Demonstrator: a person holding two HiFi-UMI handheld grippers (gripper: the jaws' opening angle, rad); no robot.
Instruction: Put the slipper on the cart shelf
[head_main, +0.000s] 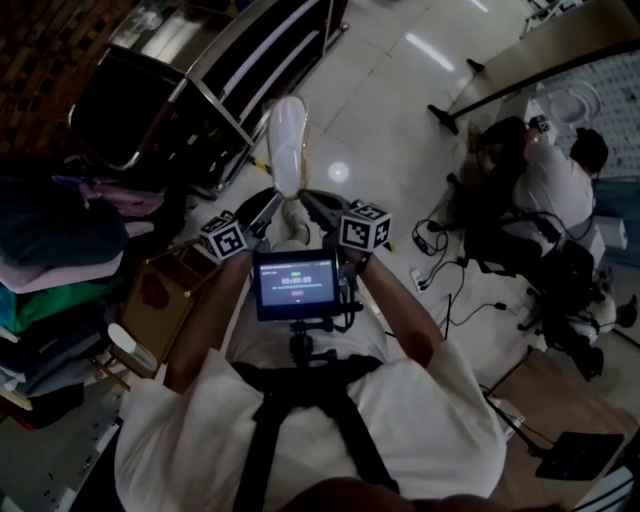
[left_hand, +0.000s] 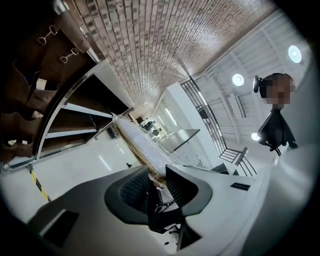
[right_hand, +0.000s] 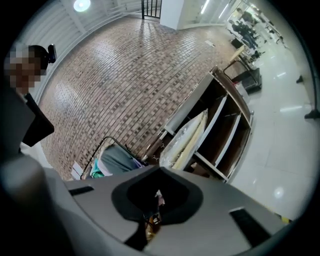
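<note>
A pale slipper (head_main: 288, 145) in a clear wrap stands upright above both grippers, in front of the dark metal cart (head_main: 200, 90) with its shelves. My left gripper (head_main: 265, 212) is shut on the slipper's lower end. In the left gripper view the slipper (left_hand: 134, 136) runs out from between the pads (left_hand: 131, 189) toward the cart's shelf frame (left_hand: 75, 110). My right gripper (head_main: 316, 205) is shut, with a small bit of the wrap pinched at its tips (right_hand: 157, 192). The slipper (right_hand: 187, 137) shows just beyond it, before the cart (right_hand: 227, 125).
A rack of hanging clothes (head_main: 50, 240) and a cardboard box (head_main: 160, 300) stand at my left. A seated person (head_main: 545, 190) with equipment and floor cables (head_main: 450, 290) is at the right. Yellow-black tape (left_hand: 36, 180) marks the glossy floor near the cart.
</note>
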